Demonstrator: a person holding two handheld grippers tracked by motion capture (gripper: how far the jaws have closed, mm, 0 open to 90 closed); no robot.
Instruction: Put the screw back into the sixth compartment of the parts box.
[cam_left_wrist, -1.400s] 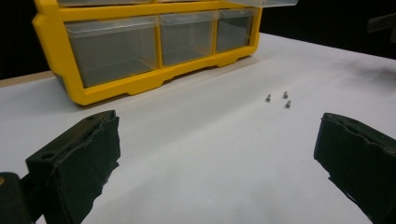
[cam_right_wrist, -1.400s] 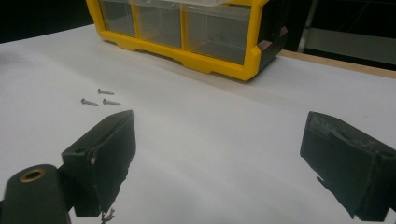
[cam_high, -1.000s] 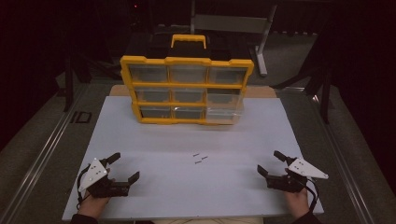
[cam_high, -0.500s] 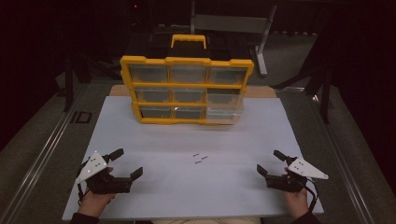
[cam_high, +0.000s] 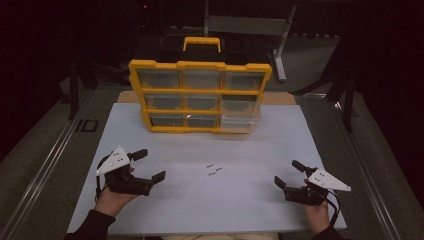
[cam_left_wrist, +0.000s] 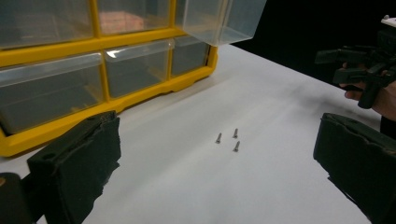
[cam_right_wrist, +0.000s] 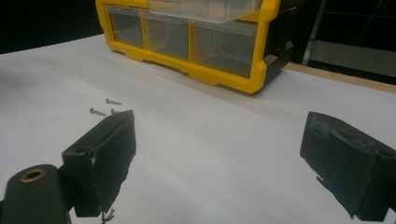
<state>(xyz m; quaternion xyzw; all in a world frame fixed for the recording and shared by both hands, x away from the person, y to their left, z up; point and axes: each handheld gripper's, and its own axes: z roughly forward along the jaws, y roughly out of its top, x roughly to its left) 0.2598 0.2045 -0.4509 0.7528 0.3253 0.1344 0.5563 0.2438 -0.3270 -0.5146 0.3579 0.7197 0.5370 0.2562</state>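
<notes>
Three small metal screws (cam_high: 214, 169) lie loose on the white table top, between my two grippers. My left gripper (cam_high: 151, 165) rests at the near left, open and empty, its jaws pointing toward the screws (cam_left_wrist: 229, 139). At the near right my right gripper (cam_high: 286, 173) is also open with nothing in it. In the right gripper view the screws (cam_right_wrist: 105, 106) lie just beyond its left jaw. A yellow drawer cabinet (cam_high: 200, 65) stands at the back of the table, with one clear drawer (cam_high: 240, 117) pulled out at its lower right.
The white board (cam_high: 310, 145) ends close to both hands at the front edge. A metal rail (cam_high: 45, 165) runs along the left side. Dark stands and a grey frame (cam_high: 250, 25) sit behind the cabinet.
My left gripper has shifted a little forward and to the right, toward the screws. The right gripper has barely moved.
</notes>
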